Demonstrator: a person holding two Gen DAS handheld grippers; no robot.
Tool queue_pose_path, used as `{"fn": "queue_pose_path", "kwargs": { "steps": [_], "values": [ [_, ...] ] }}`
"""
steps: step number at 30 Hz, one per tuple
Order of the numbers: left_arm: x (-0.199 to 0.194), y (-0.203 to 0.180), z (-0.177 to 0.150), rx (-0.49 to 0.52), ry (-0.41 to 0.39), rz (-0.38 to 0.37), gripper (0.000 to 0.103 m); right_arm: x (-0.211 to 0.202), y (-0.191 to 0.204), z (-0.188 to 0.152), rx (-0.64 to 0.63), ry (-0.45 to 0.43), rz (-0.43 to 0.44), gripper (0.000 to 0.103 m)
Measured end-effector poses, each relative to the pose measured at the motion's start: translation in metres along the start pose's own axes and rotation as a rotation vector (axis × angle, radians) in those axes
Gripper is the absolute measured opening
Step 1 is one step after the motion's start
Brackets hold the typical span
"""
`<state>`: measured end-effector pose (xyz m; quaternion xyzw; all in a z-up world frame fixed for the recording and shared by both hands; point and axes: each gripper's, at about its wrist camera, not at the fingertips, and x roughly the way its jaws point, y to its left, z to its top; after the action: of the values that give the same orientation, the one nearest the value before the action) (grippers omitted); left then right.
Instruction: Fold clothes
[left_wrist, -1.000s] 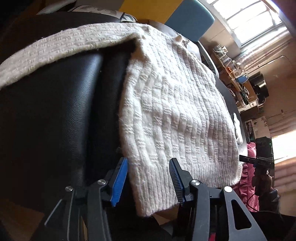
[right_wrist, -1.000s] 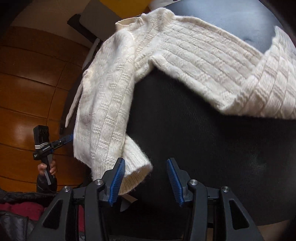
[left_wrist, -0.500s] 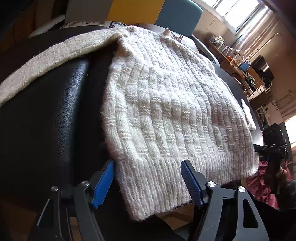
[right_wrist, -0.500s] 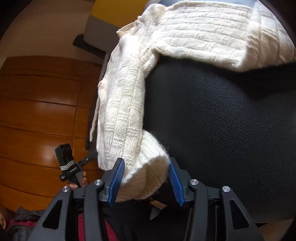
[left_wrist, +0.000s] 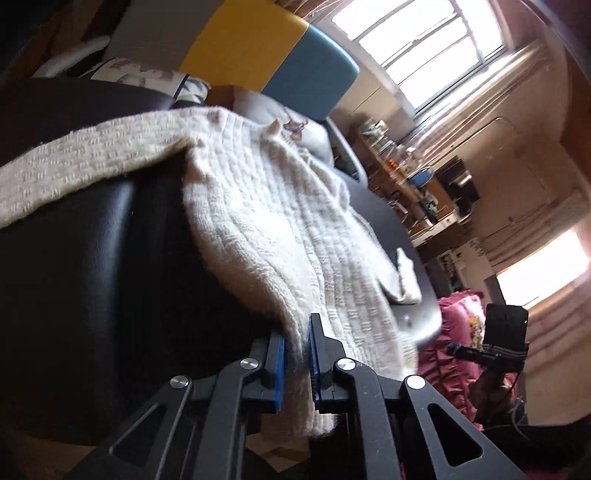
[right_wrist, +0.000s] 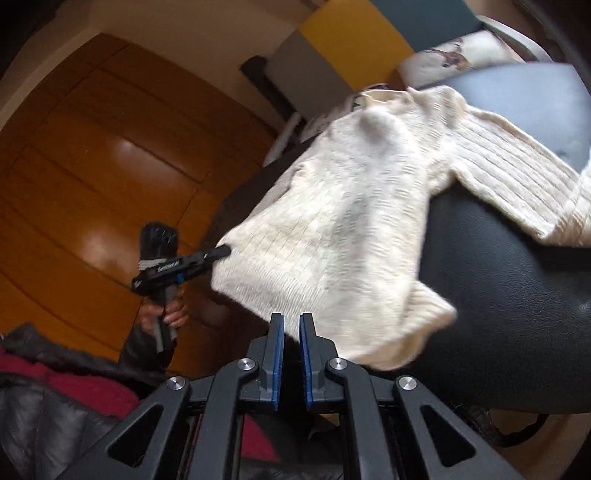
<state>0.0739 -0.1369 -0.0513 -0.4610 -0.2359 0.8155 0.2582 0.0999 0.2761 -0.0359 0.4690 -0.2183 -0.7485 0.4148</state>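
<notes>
One cream knitted sweater (left_wrist: 258, 206) lies spread over a black leather seat (left_wrist: 92, 266), one sleeve trailing to the far left. Two tongs work its near hem. The left tongs (left_wrist: 296, 363) are clamped on the hem's left corner, knit pinched between both blue pads. The right tongs (right_wrist: 290, 354) have their pads nearly together at the hem's right corner (right_wrist: 258, 302); whether cloth is caught between them I cannot tell. One pink cushion (left_wrist: 458, 332) sits at right.

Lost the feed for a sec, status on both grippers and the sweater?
Left gripper shut on sweater hem. Right gripper shut on the hem's other end, fabric lifting off the black seat. Nothing in the way.
</notes>
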Motion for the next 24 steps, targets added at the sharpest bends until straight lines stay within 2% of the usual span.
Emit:
{"fn": "queue_pose_path", "kwargs": {
  "steps": [1, 2, 4, 5, 7, 10, 13, 21, 24],
  "values": [
    [-0.009, 0.001, 0.002, -0.003, -0.017, -0.023, 0.011, 0.002, 0.007, -0.006, -0.016, 0.030, 0.003, 0.008],
    [-0.012, 0.006, 0.003, -0.008, -0.021, 0.003, 0.011, 0.006, 0.003, -0.011, -0.003, 0.062, -0.019, 0.008],
    [-0.004, 0.021, 0.002, -0.020, 0.011, 0.124, 0.011, 0.009, -0.008, -0.021, 0.034, 0.108, -0.059, 0.012],
    [0.003, 0.029, -0.001, -0.038, 0.038, 0.170, 0.011, -0.001, -0.026, -0.021, 0.088, 0.073, -0.064, 0.019],
    [0.017, 0.046, -0.006, -0.092, 0.077, 0.196, 0.011, -0.019, -0.060, -0.021, 0.191, 0.004, -0.079, 0.029],
    [0.029, 0.053, -0.016, -0.097, 0.107, 0.232, 0.011, -0.025, -0.094, 0.001, 0.268, -0.090, -0.116, 0.029],
    [0.036, 0.058, -0.019, -0.118, 0.124, 0.275, 0.011, -0.008, -0.128, 0.033, 0.386, -0.143, -0.125, 0.036],
    [0.038, 0.066, -0.022, -0.163, 0.138, 0.243, 0.013, 0.034, -0.168, 0.066, 0.599, -0.316, -0.152, 0.036],
    [0.038, 0.070, -0.021, -0.183, 0.140, 0.222, 0.013, 0.049, -0.183, 0.078, 0.679, -0.380, -0.162, 0.033]
  ]
}}
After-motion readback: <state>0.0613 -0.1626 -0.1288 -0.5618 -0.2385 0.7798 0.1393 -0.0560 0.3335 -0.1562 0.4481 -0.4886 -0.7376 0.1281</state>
